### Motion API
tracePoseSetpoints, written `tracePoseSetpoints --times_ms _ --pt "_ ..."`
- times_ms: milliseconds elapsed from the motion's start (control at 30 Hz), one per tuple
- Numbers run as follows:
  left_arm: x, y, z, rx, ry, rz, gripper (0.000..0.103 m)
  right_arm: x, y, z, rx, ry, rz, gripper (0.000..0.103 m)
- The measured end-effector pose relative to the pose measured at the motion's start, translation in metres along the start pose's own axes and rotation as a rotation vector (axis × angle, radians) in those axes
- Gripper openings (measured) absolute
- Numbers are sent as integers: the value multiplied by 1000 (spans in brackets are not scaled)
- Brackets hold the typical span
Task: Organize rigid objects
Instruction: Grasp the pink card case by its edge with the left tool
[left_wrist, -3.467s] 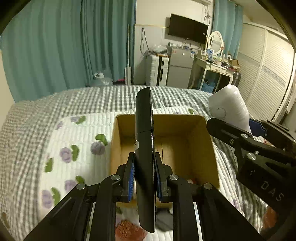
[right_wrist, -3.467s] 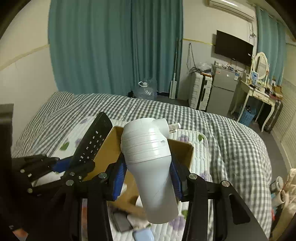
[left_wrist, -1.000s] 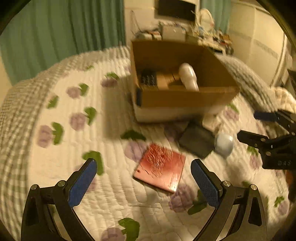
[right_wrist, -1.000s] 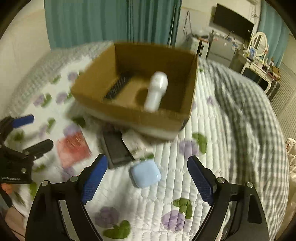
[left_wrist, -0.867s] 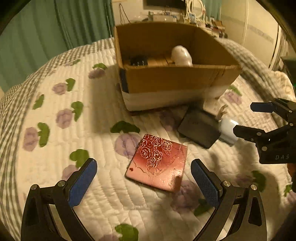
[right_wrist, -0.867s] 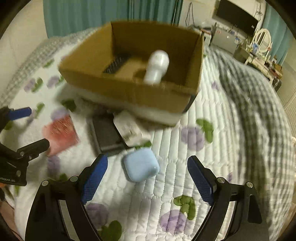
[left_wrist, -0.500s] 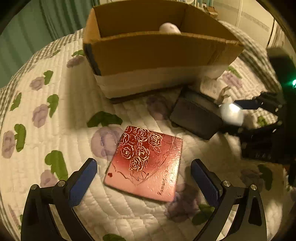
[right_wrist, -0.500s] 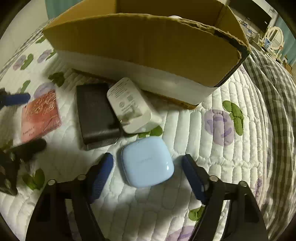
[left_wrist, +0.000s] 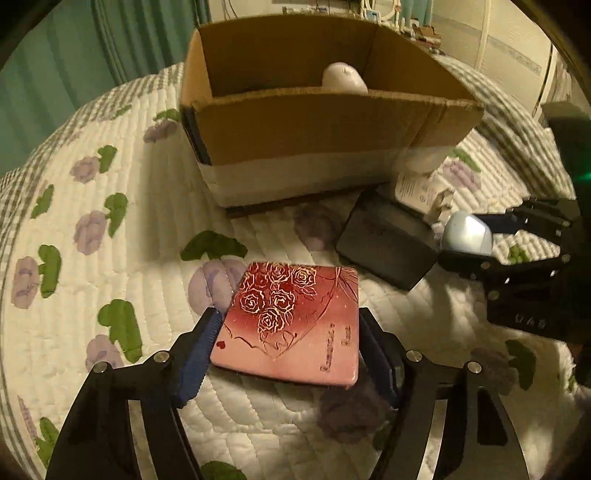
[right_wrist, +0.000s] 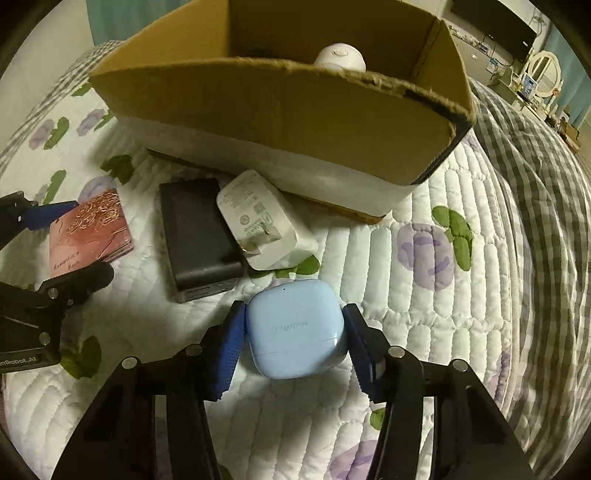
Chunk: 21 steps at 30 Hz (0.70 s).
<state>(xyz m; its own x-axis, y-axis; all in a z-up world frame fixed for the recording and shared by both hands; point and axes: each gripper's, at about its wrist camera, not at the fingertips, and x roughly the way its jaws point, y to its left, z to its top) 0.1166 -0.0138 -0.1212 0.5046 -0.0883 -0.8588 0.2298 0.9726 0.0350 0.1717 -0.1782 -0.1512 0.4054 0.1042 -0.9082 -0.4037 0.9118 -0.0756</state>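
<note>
Nearest the left camera, at 6 o'clock: left tool (left_wrist: 290, 350), jaws closing around a flat pink-red case (left_wrist: 295, 325), glossy, rounded corners, gold-outlined roses and a line of script; blue pads just beside its two side edges, contact not certain. Case flat on the quilted bed cover (left_wrist: 110, 229), white with purple flowers and green leaves.

Nearest the right camera, at 6 o'clock: right tool (right_wrist: 295, 343), jaws closing on a pale blue earbud case (right_wrist: 295, 326), smooth, rounded, with a thin lid seam; left pad touching its side, right pad just beside the other.

Farther, at 11 o'clock from the blue case: a black power bank (right_wrist: 197, 236) lying flat, and a white charger (right_wrist: 264, 223) with folded prongs, leaning partly on it.

Farthest, at 12 o'clock: an open cardboard box (right_wrist: 295, 110), lower wall white, with a white rounded object (right_wrist: 340, 55) showing above its near rim.
</note>
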Motion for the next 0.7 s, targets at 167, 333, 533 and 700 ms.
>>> tracePoseSetpoints --times_ms 167,333,533,700 --pt "-17 -3 7 8 -36 -5 72 -15 1 2 -7 -16 0 53" --pt "-17 -4 3 7 -20 -15 71 -29 3 4 -12 -33 1 53" --pt "-3 -8 0 75 1 18 71 -32 3 4 -2 -13 6 53" --pt "7 -12 2 108 34 51 71 -27 13 1 7 -10 8 53"
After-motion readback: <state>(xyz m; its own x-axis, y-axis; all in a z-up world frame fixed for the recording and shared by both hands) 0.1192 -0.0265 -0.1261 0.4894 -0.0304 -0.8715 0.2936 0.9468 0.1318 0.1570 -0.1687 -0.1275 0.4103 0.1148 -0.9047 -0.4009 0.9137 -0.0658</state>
